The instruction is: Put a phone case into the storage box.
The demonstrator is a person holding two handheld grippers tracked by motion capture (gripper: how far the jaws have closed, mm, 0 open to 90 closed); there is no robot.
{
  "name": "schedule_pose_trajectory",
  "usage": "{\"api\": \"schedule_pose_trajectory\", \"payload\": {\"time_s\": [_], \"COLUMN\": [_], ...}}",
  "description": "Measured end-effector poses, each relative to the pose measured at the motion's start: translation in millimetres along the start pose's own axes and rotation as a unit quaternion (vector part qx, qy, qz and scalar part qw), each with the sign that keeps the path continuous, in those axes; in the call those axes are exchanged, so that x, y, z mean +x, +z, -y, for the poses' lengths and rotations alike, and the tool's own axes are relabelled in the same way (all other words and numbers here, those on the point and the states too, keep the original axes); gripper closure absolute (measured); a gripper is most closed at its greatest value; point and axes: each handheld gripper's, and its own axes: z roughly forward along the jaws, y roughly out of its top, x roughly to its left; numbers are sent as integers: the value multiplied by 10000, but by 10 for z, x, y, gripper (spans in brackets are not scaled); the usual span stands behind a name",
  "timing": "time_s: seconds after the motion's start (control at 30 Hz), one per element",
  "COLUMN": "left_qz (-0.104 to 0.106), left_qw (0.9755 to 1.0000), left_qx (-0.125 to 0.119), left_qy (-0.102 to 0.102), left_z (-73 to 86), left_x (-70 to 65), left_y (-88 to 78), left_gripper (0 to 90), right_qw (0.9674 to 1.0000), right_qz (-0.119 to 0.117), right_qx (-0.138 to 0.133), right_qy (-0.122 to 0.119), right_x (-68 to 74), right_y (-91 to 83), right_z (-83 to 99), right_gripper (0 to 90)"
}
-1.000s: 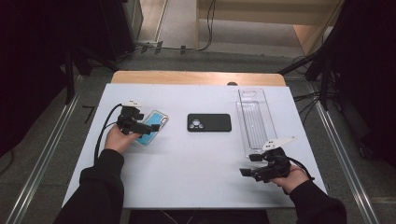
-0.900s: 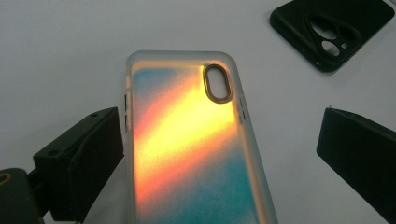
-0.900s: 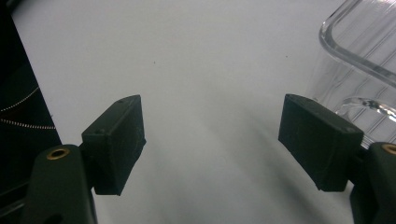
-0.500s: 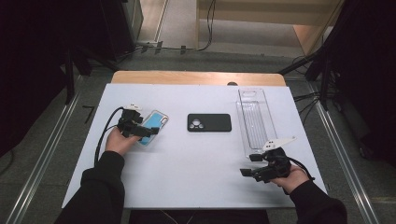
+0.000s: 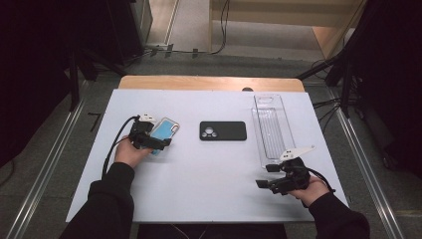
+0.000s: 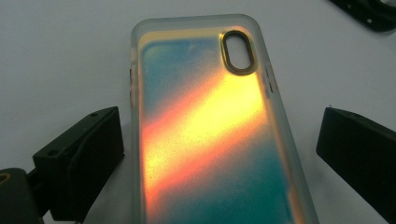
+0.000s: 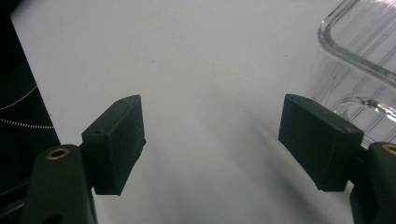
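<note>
Iridescent phone case (image 6: 210, 140) between wide-open left gripper (image 6: 219, 154), white table (image 5: 209, 174) bare around, right gripper (image 7: 212, 144) open, empty

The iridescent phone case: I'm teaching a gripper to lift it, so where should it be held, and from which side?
Probably across the two long edges of the iridescent phone case, near its lower half, coming in from the end opposite the camera cutout. It lies flat, back up, and the left hand-held gripper already has open jaws on either side, wide enough to straddle its narrow width.
</note>
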Motion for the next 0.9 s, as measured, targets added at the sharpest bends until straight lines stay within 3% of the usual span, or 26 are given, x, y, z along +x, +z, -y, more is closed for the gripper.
{"api": "schedule_pose_trajectory", "payload": {"time_s": [0.17,0.37,0.5,0.9], "left_qz": [-258,-354,-372,-313], "left_qw": [9995,9993,9991,9993], "left_qx": [-61,-136,-220,-199], "left_qy": [144,73,45,-34], "left_z": [31,45,65,53], "left_x": [-52,-49,-44,-29], "left_y": [11,-9,-30,-42], "left_gripper": [40,91,160,171], "right_qw": [10000,10000,10000,10000], "right_qz": [3,-2,-2,-9], "right_qx": [3,11,11,-1], "right_qy": [-1,-14,-1,-3], "right_x": [2,3,4,4], "right_y": [0,0,3,-3], "right_z": [1,3,1,1], "right_gripper": [207,207,207,207]}}
